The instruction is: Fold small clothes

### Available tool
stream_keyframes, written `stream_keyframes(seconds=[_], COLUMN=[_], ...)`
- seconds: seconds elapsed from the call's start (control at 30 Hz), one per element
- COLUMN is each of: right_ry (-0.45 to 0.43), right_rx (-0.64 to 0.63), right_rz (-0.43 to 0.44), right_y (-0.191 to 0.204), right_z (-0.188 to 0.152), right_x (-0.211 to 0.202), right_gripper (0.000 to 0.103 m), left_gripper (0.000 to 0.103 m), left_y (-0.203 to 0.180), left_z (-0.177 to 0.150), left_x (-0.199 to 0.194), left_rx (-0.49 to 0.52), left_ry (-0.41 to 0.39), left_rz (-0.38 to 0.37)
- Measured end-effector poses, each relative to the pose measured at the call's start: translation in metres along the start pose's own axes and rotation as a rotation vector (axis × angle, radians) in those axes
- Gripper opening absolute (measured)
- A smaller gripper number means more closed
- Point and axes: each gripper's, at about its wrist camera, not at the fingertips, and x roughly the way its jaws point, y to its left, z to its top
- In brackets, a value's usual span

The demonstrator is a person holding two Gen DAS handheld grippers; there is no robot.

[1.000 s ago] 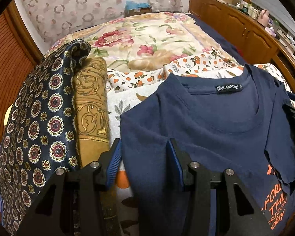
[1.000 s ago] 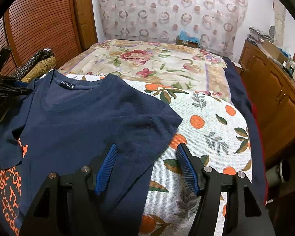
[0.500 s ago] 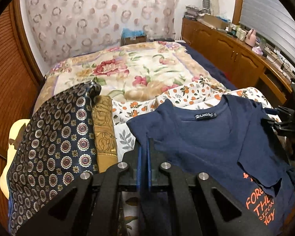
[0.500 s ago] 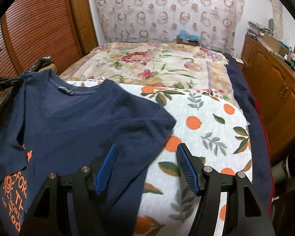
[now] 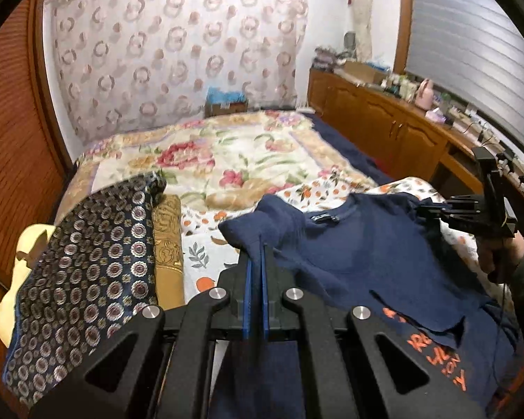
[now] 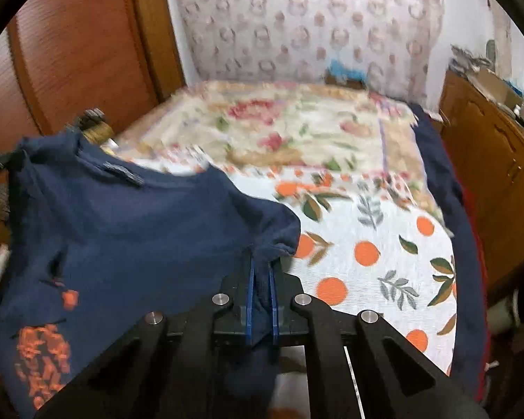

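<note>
Above bed [image 5: 227, 160]: both grippers' fingers pinching navy T-shirt [image 5: 366, 255] sleeves; left [image 5: 256, 255], right [image 6: 261, 265].

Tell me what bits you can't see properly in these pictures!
- Orange lettering on the navy T-shirt: left wrist view, partly covered by a fold of the shirt and cut off by the picture's edge.
- Collar label: right wrist view, blurred, unreadable.
- Little bottles on the wooden cabinet: left wrist view, too small.
- Shirt's bottom hem: hidden behind the left gripper and right gripper.
</note>
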Motion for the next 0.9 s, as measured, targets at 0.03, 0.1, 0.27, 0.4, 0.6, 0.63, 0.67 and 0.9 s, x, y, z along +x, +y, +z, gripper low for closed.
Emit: stream_keyframes(seconds=[0.03,0.1,0.27,0.4,0.6,0.63,0.67,0.9], right_ry=[-0.023,-0.063,-0.158,-0.213,-0.22,-0.216,-0.215,-0.192], right_rx=[0.002,-0.004,-0.009,-0.004,0.004,0.006,0.018,-0.008], right_rz=[-0.002,0.0,0.026,0.044,0.1,0.104,0.117,0.112], right_y=[0.001,0.007,0.022,0.03,0.053,0.056,0.058,0.067], right_z=[-0.001,-0.005,-0.034,-0.068,-0.131,-0.14,-0.151,-0.171], right_x=[-0.01,-0.031,-0.094,-0.14,-0.187,-0.192,-0.2,-0.249], right_gripper=[0.007,0.007,0.006,0.006,0.006,0.006,0.006,0.006], left_gripper=[0.005,0.005,0.005,0.005,0.005,0.005,0.005,0.005], left_y=[-0.003,-0.006,-0.017,-0.016,-0.024,-0.024,-0.022,-0.027], left_z=[-0.001,-0.006,-0.031,-0.054,-0.102,-0.11,-0.115,-0.136], left_x=[-0.011,-0.032,-0.07,-0.103,-0.143,-0.15,-0.153,-0.179], left_rx=[-0.001,-0.005,0.003,-0.012,-0.03,-0.054,-0.066,-0.058], left_ry=[-0.02,-0.068,-0.11,-0.143,-0.172,-0.181,-0.186,-0.182], left_rz=[-0.011,-0.049,-0.067,-0.077,-0.08,-0.094,-0.098,-0.095])
